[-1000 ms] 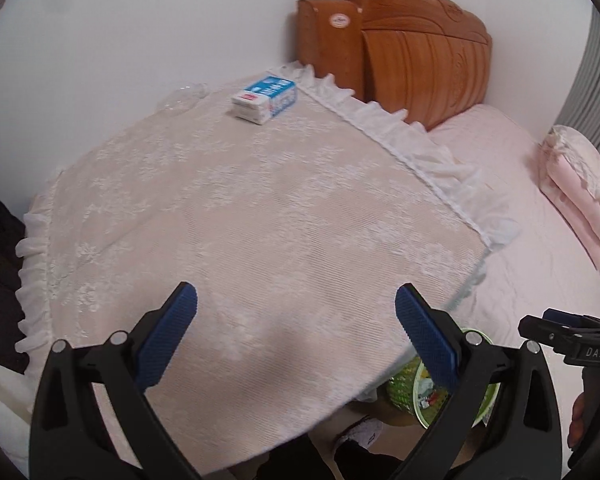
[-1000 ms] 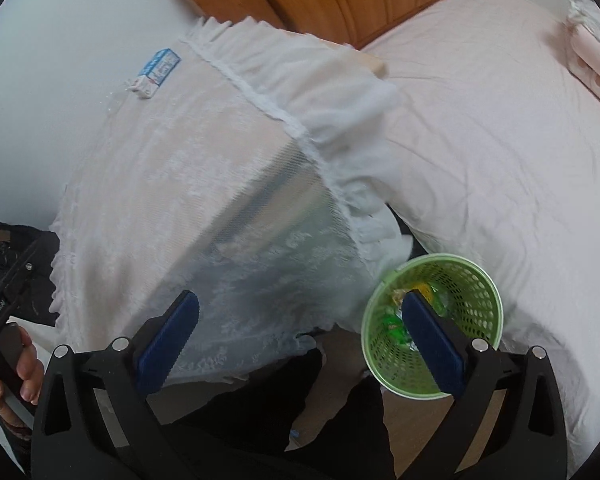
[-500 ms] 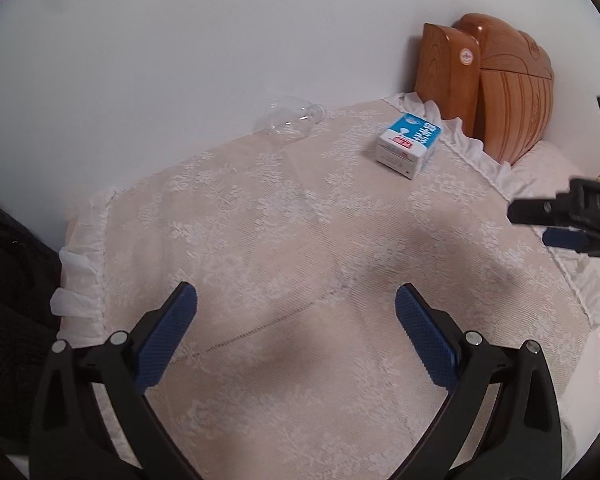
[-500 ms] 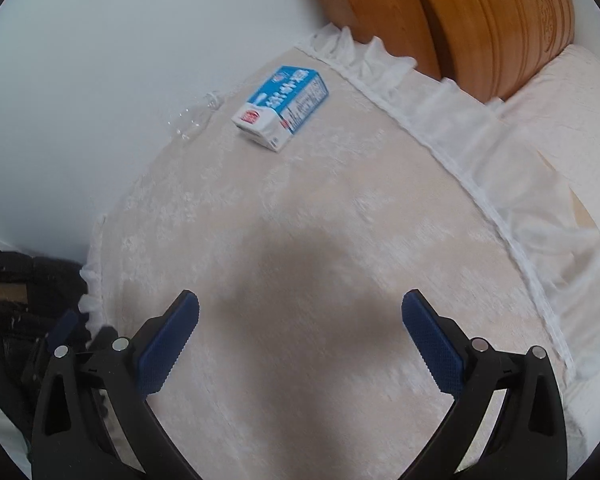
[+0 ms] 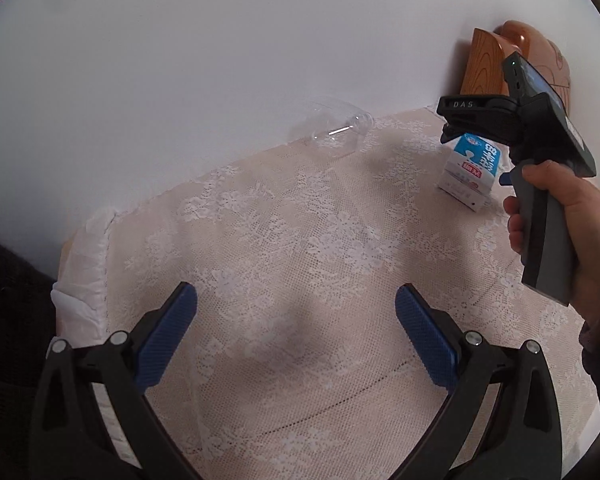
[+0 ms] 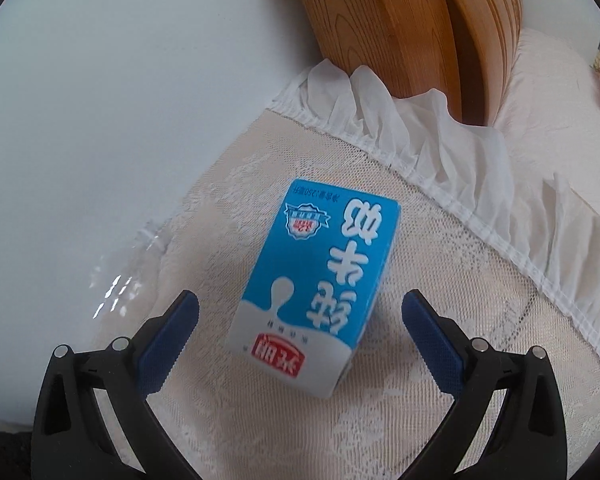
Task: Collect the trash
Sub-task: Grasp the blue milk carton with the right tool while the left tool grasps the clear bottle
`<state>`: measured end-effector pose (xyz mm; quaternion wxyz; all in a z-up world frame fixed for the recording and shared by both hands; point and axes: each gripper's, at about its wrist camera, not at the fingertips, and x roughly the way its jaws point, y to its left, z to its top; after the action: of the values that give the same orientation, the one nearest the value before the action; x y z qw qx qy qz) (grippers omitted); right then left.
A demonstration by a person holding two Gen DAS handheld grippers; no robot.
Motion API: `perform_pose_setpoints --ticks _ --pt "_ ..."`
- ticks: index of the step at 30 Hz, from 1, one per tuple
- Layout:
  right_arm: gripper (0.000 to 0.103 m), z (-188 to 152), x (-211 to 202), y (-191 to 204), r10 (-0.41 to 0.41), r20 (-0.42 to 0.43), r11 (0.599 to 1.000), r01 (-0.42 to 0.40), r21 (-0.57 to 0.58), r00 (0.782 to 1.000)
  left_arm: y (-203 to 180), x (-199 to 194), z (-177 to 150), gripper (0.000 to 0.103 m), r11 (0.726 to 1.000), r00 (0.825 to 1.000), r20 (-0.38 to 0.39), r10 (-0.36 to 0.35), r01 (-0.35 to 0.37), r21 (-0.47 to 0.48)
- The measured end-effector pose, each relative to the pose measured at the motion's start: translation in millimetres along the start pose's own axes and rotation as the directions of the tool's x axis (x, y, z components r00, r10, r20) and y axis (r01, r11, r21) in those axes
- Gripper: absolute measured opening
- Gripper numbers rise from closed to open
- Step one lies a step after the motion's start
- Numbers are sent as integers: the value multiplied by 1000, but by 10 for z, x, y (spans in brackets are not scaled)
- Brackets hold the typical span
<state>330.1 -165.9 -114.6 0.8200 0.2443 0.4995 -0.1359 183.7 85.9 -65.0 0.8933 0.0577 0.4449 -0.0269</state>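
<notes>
Both grippers have closed on the table: the right gripper (image 6: pixel 300 320), jaws apart, now frames the carton (image 6: pixel 316 284) lying flat just ahead. Probably light, crushable card (grip its long sides gently). Only the left gripper (image 5: pixel 296 312), also apart, shows the clear bottle (image 5: pixel 336 128) far ahead.

Both grippers are wide open right now. The left gripper (image 5: pixel 296 316) hangs low with its blue pads spread and nothing between them. The right gripper (image 6: pixel 300 322) is up ahead of it, held by the right hand (image 5: pixel 568 232) wrapped around the grey handle, jaws spread and tipped downward.
</notes>
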Motion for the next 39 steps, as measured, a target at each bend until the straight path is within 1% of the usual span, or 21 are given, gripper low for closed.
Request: perform_pose_setpoints --ticks 1,3,5,7,8,9,10,13,15,16,19,20,23,25,28,30,34,36,37,39 --pt "101 15 66 44 -24 -9 1000 24 -5 1000 28 35 37 95 1000 1000 5 3 -3 -1" --pt "101 31 146 77 -43 -27 999 42 -15 999 69 100 122 95 1000 1000 22 16 -16 2" --pt "101 15 192 83 -62 -37 997 60 -52 997 87 172 223 95 999 999 35 35 -35 21" --pt "100 10 230 102 -61 -47 994 56 -96 997 85 235 326 95 998 997 58 45 -48 42" --pt "95 -3 246 90 -61 -56 990 53 -131 997 75 269 382 95 997 997 65 47 -50 53" --pt "93 -3 235 90 -64 -54 985 54 -166 996 62 310 446 95 997 997 73 37 -42 67" --pt "90 2 228 72 -55 -62 982 42 -186 997 54 351 504 95 996 997 80 21 -28 81" --pt "86 22 174 -11 -28 -81 976 10 -216 996 -14 528 711 95 991 995 101 -15 2 134" --pt "81 18 115 -116 -2 -91 976 -18 -217 996 -82 689 855 95 984 995 90 -36 19 178" --pt "80 16 77 -167 17 -99 976 -38 -213 995 -103 768 911 95 980 995 81 -57 40 195" --pt "79 -20 -134 -372 77 -106 972 -99 -213 991 -157 1062 1098 95 973 994 43 -102 91 210" --pt "78 -24 -175 -410 90 -106 971 -111 -213 990 -179 1154 1152 95 972 994 30 -106 97 212" --pt "77 -86 -370 -608 140 -111 965 -161 -205 984 -258 1345 1254 95 967 993 19 -117 110 229" --pt "77 -87 -417 -689 139 -113 966 -160 -203 984 -322 1443 1311 95 964 993 20 -112 104 245" --pt "77 -177 -458 -802 155 -136 962 -181 -204 978 -427 1539 1371 95 957 994 30 -105 93 275" --pt "77 -224 -513 -749 150 -144 958 -180 -224 978 -483 1586 1411 95 953 994 33 -107 94 287" --pt "76 -450 -563 -781 104 -155 944 -147 -296 982 -584 1663 1437 95 944 992 39 -116 98 314" --pt "76 -518 -580 -819 93 -154 940 -138 -313 984 -639 1695 1435 95 940 992 43 -122 102 324" --pt "77 -544 -583 -839 91 -154 939 -137 -316 984 -657 1710 1433 95 940 992 44 -121 100 327" --pt "79 -572 -566 -859 83 -161 940 -131 -315 983 -696 1740 1433 88 937 992 44 -118 97 335"
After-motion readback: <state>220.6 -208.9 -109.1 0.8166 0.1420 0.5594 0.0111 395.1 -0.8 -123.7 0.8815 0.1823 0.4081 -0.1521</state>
